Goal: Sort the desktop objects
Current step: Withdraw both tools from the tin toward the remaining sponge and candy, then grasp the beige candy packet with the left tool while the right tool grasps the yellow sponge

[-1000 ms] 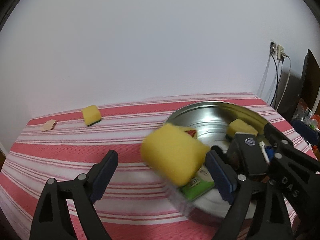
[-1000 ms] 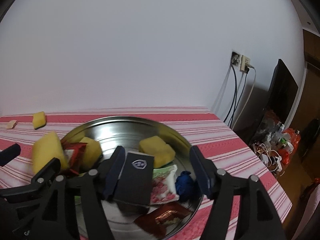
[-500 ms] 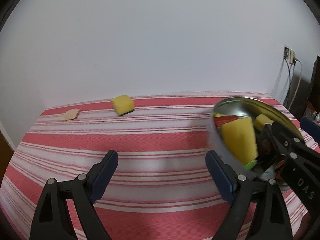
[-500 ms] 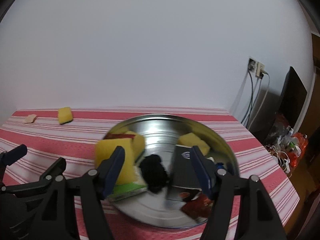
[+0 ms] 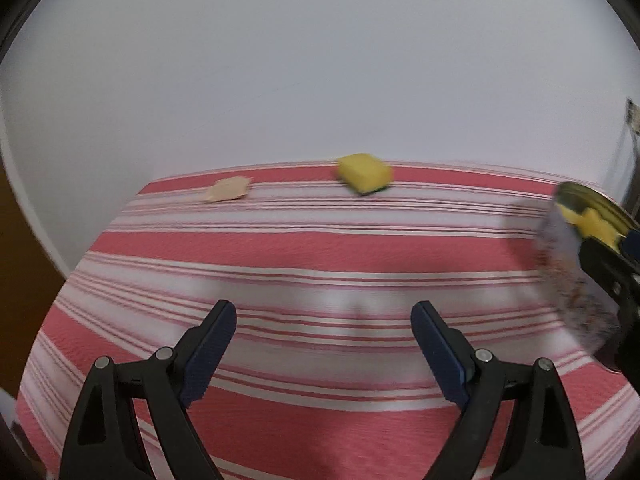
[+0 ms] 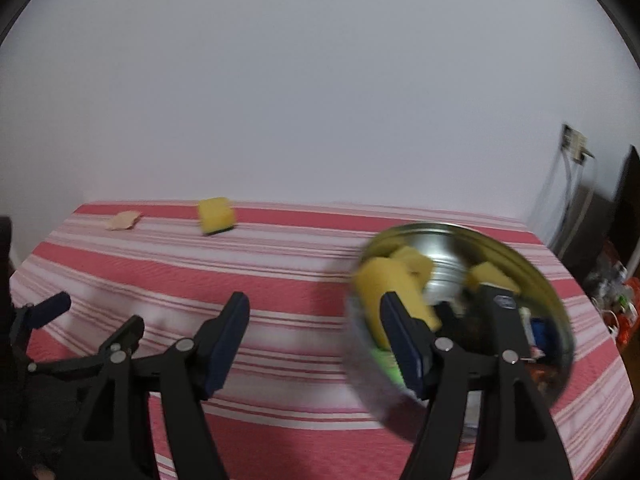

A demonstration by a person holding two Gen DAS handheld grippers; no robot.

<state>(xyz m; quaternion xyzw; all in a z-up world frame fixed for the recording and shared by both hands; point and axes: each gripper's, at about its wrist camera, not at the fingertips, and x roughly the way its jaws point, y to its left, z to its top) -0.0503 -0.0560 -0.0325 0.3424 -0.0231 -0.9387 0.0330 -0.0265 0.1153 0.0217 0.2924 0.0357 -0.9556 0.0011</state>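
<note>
Shiny round metal bowl [image 6: 532, 256] on the right of the red striped counter [image 5: 304, 256], already full of yellow sponges and small packets. Still left far back: one yellow sponge block [image 5: 364, 178], one small tan scrap [image 5: 227, 192]. Left gripper [image 5: 323, 344] fingers wide apart, empty. Right gripper [image 6: 316, 340] fingers apart, holding nothing.

Wide bare stretch of red-and-white striped tablecloth [image 5: 320, 256] across the middle and the near edge, open to any pass. Along the far edge, only two low obstacles: a yellow block sponge with a dark green underside [image 5: 365, 173], and toward the far left corner a flat beige scrap [image 5: 226, 191], the two well apart. On the right side, blocked by a round shiny metal basin [image 6: 532, 264] heaped with yellow sponges [image 6: 394, 294] and small packets. Behind the far edge, shut off by a plain white wall [image 6: 320, 100].
</note>
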